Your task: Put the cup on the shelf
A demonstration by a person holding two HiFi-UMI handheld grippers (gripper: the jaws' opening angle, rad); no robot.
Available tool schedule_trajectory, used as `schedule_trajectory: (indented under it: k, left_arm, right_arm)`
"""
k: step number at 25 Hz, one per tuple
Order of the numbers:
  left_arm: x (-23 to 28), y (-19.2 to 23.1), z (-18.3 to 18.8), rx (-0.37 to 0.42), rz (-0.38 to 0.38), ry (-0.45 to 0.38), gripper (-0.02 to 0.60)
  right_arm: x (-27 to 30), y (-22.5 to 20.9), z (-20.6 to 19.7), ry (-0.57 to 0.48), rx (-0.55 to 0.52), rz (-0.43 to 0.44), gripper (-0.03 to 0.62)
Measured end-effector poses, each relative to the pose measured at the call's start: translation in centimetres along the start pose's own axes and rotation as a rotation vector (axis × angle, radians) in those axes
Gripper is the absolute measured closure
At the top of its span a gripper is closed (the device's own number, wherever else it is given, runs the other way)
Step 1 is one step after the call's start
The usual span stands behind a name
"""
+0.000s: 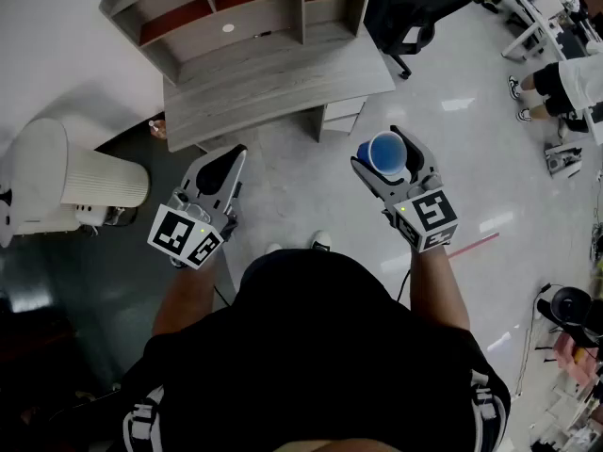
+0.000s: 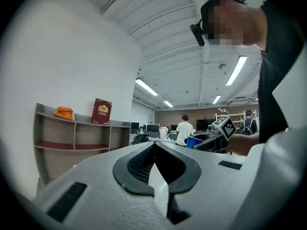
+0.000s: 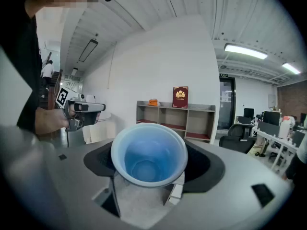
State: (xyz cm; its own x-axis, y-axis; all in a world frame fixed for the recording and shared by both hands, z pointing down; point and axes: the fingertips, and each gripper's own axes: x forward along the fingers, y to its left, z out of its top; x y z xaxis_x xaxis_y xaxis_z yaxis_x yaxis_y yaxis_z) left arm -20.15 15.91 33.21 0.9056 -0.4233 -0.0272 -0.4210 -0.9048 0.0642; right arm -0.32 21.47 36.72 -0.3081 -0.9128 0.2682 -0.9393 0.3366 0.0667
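A light blue cup [image 1: 386, 153] sits mouth-up between the jaws of my right gripper [image 1: 389, 161], which is shut on it and holds it in the air over the floor. In the right gripper view the cup [image 3: 149, 153] fills the gap between the jaws and looks empty. My left gripper [image 1: 229, 158] is level to the left with its tips together and nothing in it. A grey shelf [image 1: 250, 19] with red-brown compartment floors stands on a grey desk [image 1: 283, 78] ahead of both grippers. The shelf [image 3: 175, 116] is some way off.
A red book [image 3: 180, 97] and an orange thing [image 3: 153, 102] stand on top of the shelf. A black office chair [image 1: 410, 8] is right of the desk, a white ribbed appliance [image 1: 80, 177] at the left, and a seated person [image 1: 565, 83] at the far right.
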Motion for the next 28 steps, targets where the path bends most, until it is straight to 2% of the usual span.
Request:
schedule_trajectory:
  k: [4,7,11,17,23,28]
  left_arm:
    - [-0.3,-0.2,0.5,0.024,0.011,-0.012,0.565]
    - [-0.1,-0.3,1.5,0.038,0.030,-0.052,0.565]
    - [0.8,-1.1,2.5,0.068,0.014,-0.083,0.565]
    - [3.6,-2.2,1.8,0.099,-0.010,-0.052,0.565]
    - [6.1,-3.4,1.2,0.107,-0.052,-0.018,0.564]
    - [6.5,-2.7,0.8,0.110,-0.029,-0.015,0.565]
  right_arm:
    - [-0.3,0.1,-0.6,0.008,0.001,-0.010,0.214]
    - [-0.3,0.4,-0.2,-0.006,-0.013,-0.015,0.215]
    - [-0.3,0.8,0.6,-0.033,-0.007,-0.015,0.214]
    - [-0.6,0.0,1.0,-0.058,0.014,-0.029,0.214]
    - [-0.4,-1.5,0.1,-0.029,0.017,-0.055,0.214]
    - [0.0,-2.4,-0.7,-0.016,0.032,-0.060,0.214]
